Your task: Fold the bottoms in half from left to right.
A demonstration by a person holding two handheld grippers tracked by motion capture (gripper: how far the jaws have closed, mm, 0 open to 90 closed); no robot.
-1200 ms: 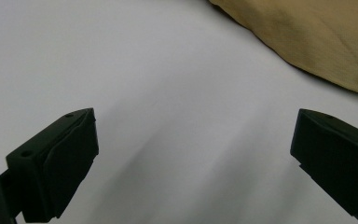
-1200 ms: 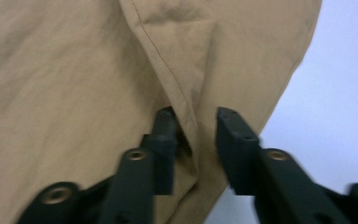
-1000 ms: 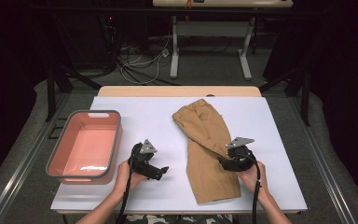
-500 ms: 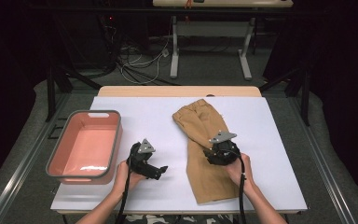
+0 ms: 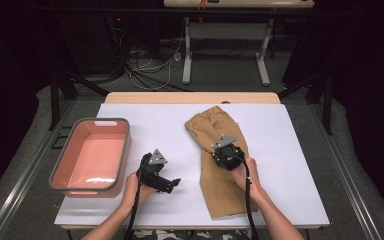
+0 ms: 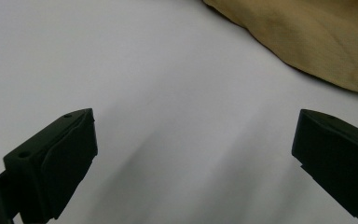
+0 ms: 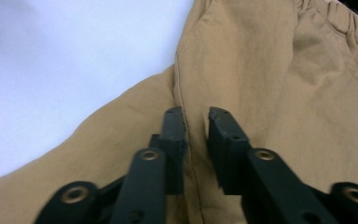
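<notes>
Tan trousers (image 5: 211, 125) lie flat on the white sheet (image 5: 285, 150), waistband at the far end, one leg reaching toward the near edge. My right gripper (image 5: 221, 149) hovers over their middle. In the right gripper view its jaws (image 7: 196, 112) have just been closing and stand almost together, a narrow gap above the trousers' seam (image 7: 179, 88), with no cloth pinched between them. My left gripper (image 5: 174, 184) rests near the sheet's front, jaws pointing right. In the left gripper view it (image 6: 193, 140) is wide open over bare sheet, the trousers' edge (image 6: 307, 37) beyond.
A pink basin (image 5: 126, 150) with a grey rim stands at the sheet's left side, with nothing in it. The wooden table edge (image 5: 190, 97) shows behind the sheet. Beyond it are cables and a table frame on the dark floor.
My right hand has carried its gripper leftward across the trousers, from the right edge toward their middle. The left gripper has stayed put.
</notes>
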